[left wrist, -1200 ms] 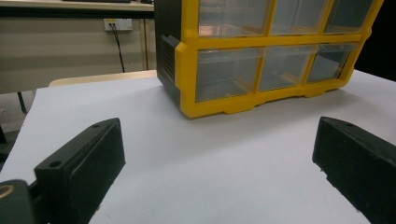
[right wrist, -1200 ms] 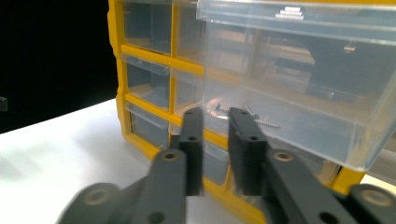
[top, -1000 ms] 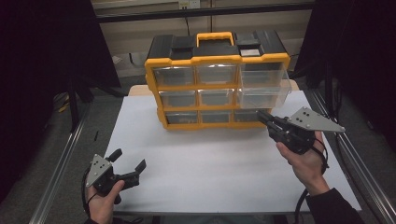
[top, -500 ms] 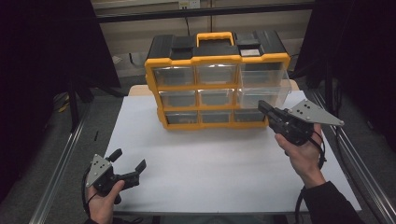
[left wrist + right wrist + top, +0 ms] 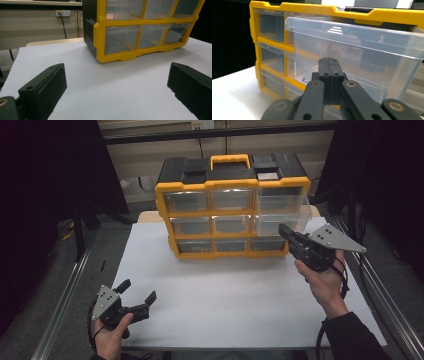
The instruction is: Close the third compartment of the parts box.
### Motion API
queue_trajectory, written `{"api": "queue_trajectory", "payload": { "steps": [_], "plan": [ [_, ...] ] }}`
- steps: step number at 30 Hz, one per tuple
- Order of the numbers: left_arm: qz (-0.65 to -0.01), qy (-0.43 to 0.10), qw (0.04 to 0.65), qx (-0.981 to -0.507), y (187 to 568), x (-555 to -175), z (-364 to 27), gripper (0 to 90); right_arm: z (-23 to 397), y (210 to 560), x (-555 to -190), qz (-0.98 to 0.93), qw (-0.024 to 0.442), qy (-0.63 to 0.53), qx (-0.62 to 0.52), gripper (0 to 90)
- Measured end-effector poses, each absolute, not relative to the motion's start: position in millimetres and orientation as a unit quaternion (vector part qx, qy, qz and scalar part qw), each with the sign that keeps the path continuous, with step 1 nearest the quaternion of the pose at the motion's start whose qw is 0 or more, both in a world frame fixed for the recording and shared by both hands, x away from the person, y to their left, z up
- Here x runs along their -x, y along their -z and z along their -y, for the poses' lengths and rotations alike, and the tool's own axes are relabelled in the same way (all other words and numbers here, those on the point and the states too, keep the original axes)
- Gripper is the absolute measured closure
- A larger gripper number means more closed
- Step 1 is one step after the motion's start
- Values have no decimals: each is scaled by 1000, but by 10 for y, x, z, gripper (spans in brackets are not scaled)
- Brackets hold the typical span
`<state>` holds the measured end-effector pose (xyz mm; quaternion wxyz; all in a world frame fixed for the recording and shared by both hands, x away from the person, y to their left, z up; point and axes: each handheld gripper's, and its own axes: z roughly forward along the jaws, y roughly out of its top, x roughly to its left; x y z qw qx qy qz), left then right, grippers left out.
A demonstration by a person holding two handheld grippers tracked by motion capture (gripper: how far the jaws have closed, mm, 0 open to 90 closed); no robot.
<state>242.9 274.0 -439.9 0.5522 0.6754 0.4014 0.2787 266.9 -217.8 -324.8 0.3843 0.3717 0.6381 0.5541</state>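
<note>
One organizer (image 5: 232, 212) at 12 o'clock on one white table (image 5: 225, 305). Nine clear drawers: three rows of three, one drawer (image 5: 280, 210) at the right pulled out. One yellow handle (image 5: 230, 159) on top, two black lid latches. Two grippers: left gripper (image 5: 134, 296) at 7 o'clock, right gripper (image 5: 285, 232) at 3 o'clock.

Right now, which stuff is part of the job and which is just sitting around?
Part of the job:
- clear drawer, pulled out of the yellow organizer
- right gripper, jaws shut, close to that drawer
- small screw lying inside it

Just sitting around:
- left gripper, open, low over the white table
- the other drawers, all pushed in
</note>
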Motion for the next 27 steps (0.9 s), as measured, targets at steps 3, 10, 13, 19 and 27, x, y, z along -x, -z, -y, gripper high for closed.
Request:
{"api": "queue_trajectory", "payload": {
  "steps": [3,10,13,19,27],
  "plan": [
    [-402,-280,552,-675,4398,-2428,-2741,24,2178,3251,-2679,-637,387,-554,-371,900],
    [-401,-280,552,-676,4399,-2431,-2738,24,2177,3254,-2697,-635,390,-554,-370,900],
    [-401,-279,553,-675,4398,-2430,-2738,24,2175,3256,-2702,-634,395,-552,-371,900],
    [-401,-279,553,-675,4397,-2430,-2739,24,2179,3258,-2725,-633,398,-553,-368,900],
    [-401,-280,552,-676,4397,-2432,-2737,24,2177,3264,-2766,-632,404,-552,-364,900]
  ]
}}
